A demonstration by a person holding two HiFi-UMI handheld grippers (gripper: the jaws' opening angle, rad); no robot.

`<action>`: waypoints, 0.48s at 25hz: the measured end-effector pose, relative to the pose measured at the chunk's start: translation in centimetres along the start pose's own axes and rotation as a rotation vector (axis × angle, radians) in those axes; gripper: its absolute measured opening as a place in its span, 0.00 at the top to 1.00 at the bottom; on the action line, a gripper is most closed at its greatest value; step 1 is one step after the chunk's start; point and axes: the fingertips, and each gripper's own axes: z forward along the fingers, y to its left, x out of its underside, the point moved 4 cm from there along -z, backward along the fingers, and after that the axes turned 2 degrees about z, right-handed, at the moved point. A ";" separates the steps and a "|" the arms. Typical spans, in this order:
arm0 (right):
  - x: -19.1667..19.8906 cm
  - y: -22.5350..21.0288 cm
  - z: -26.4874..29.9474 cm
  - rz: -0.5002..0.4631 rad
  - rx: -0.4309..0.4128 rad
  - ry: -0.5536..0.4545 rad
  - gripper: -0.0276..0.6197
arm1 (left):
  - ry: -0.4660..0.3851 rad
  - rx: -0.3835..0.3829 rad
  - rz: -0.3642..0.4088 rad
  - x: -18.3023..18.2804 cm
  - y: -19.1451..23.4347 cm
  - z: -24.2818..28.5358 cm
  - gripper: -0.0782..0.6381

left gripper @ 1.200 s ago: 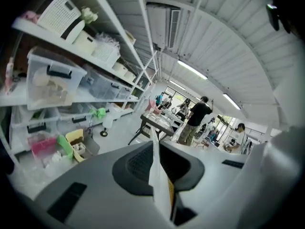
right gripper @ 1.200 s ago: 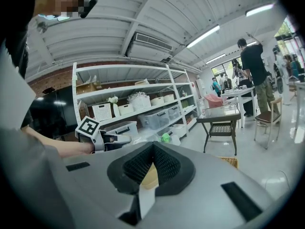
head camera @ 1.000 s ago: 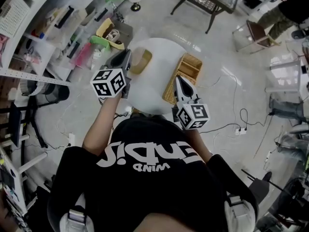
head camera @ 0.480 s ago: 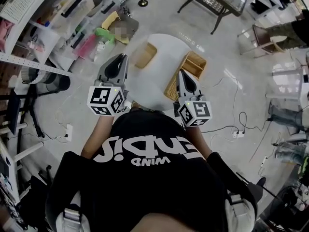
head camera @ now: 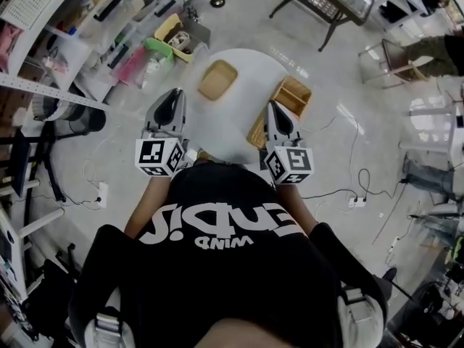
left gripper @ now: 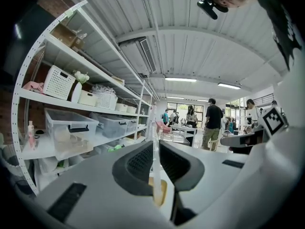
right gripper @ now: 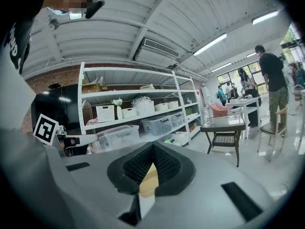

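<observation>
Seen in the head view, a person in a black shirt holds both grippers close to the chest at the near edge of a round white table (head camera: pixel 235 114). My left gripper (head camera: pixel 176 94) is shut and empty and hangs over the table's left rim. My right gripper (head camera: pixel 273 107) is shut too, next to a wicker basket (head camera: pixel 288 101) at the table's right side. A tan square tray (head camera: pixel 218 80) lies on the far part of the table. In the left gripper view the shut jaws of the left gripper (left gripper: pixel 154 144) point level into the room. The right gripper (right gripper: pixel 152 148) does the same.
White shelves (left gripper: pixel 90 106) with plastic bins (left gripper: pixel 69 132) stand along the left. Boxes and green items (head camera: pixel 163 46) lie on the floor by them. Beyond are a glass-top side table (right gripper: pixel 224 125), a chair (head camera: pixel 388 53), several people (left gripper: pixel 212 128) and floor cables (head camera: pixel 348 194).
Both grippers have drawn back toward the person's chest. The left gripper's view has levelled from a tilt. Both stay shut.
</observation>
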 end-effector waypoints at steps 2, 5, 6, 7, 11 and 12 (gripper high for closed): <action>0.2 -0.1 0.2 0.002 0.005 0.002 0.96 | 0.000 -0.003 -0.003 0.6 0.2 -0.1 0.84; 0.5 -0.3 0.4 0.001 -0.001 0.002 0.96 | 0.006 -0.005 -0.006 1.4 0.3 -0.1 0.84; 0.5 -0.2 0.5 0.001 -0.004 0.002 0.96 | 0.009 -0.009 -0.009 1.5 0.3 -0.1 0.84; 0.5 -0.2 0.6 0.000 -0.007 0.003 0.96 | 0.011 -0.015 -0.014 1.6 0.4 -0.1 0.84; 0.4 0.2 0.9 -0.006 -0.016 0.003 0.96 | 0.012 -0.033 -0.033 1.5 0.9 -0.2 0.84; 0.4 0.2 1.0 -0.007 -0.018 0.003 0.96 | 0.011 -0.034 -0.035 1.5 0.9 -0.2 0.84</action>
